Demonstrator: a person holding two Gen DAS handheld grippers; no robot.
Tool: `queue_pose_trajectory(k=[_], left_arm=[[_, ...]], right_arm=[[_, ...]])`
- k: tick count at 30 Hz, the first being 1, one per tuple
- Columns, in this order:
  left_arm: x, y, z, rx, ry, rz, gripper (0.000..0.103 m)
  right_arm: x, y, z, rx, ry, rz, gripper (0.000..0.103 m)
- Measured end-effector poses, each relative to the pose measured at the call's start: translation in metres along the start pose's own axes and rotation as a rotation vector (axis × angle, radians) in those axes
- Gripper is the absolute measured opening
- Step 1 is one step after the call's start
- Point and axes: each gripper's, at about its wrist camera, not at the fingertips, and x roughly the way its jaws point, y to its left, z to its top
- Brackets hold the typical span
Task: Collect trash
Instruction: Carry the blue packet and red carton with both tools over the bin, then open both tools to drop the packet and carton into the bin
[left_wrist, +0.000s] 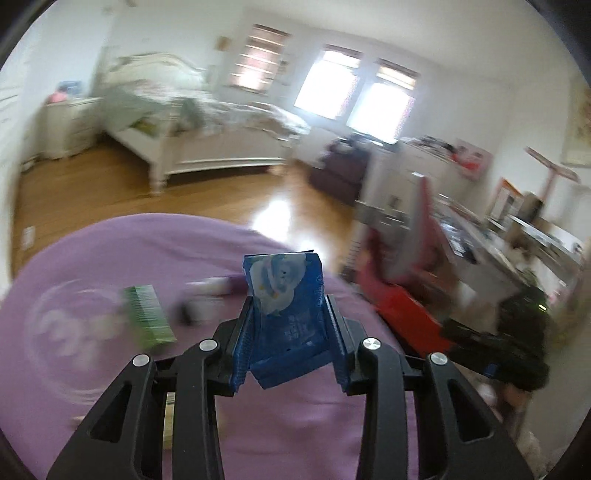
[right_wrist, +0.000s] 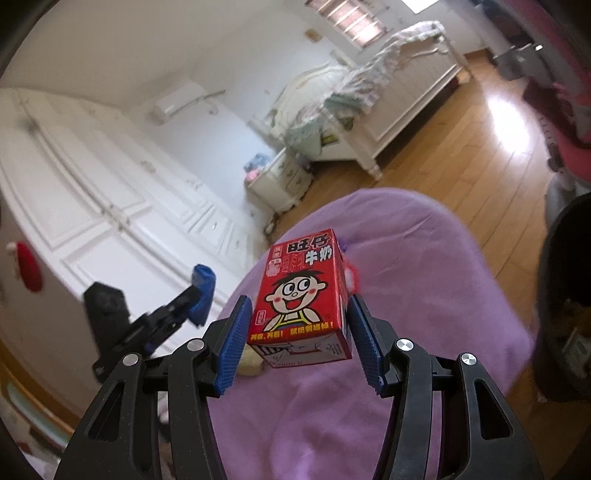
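In the left wrist view my left gripper (left_wrist: 288, 301) is shut on a blue and white drink carton (left_wrist: 282, 280), held upright above a purple blanket (left_wrist: 110, 251). On the blanket lie a green packet (left_wrist: 147, 317) and a blurred white and black item (left_wrist: 203, 301). In the right wrist view my right gripper (right_wrist: 299, 299) is shut on a red milk carton (right_wrist: 301, 291) with a cartoon face, its blue pads (right_wrist: 232, 343) against both sides. The left gripper (right_wrist: 201, 291) shows there at the left, a blue thing in its jaws.
A black bin (right_wrist: 565, 295) stands at the right edge by the blanket. A small pale scrap (right_wrist: 253, 360) lies under the red carton. A white bed (left_wrist: 207, 147), a nightstand (left_wrist: 70, 125), white wardrobes (right_wrist: 92, 206) and a cluttered desk (left_wrist: 480, 236) ring the wooden floor (left_wrist: 221, 195).
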Motion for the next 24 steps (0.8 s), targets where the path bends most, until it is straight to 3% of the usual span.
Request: queue_pose_trajectory(k=[7, 14, 20, 24], left_arm=[[0.082, -0.096, -0.012, 0.092, 0.111, -0.209, 0.036], [0.151, -0.171, -0.029, 0.152, 0.216, -0.354, 0.036], [0.191, -0.22, -0.056, 0.202, 0.305, -0.411, 0.036], [0.213, -0.24, -0.074, 0.232, 0.35, -0.412, 0.036]], right_arm=[[-0.069, -0.046, 0.021, 0.049, -0.172, -0.141, 0.054], [-0.137, -0.113, 0.02, 0.156, -0.303, -0.301, 0.054], [-0.166, -0.154, 0.01, 0.219, -0.335, -0.391, 0.054], [-0.171, -0.177, 0.002, 0.266, -0.329, -0.413, 0.054]])
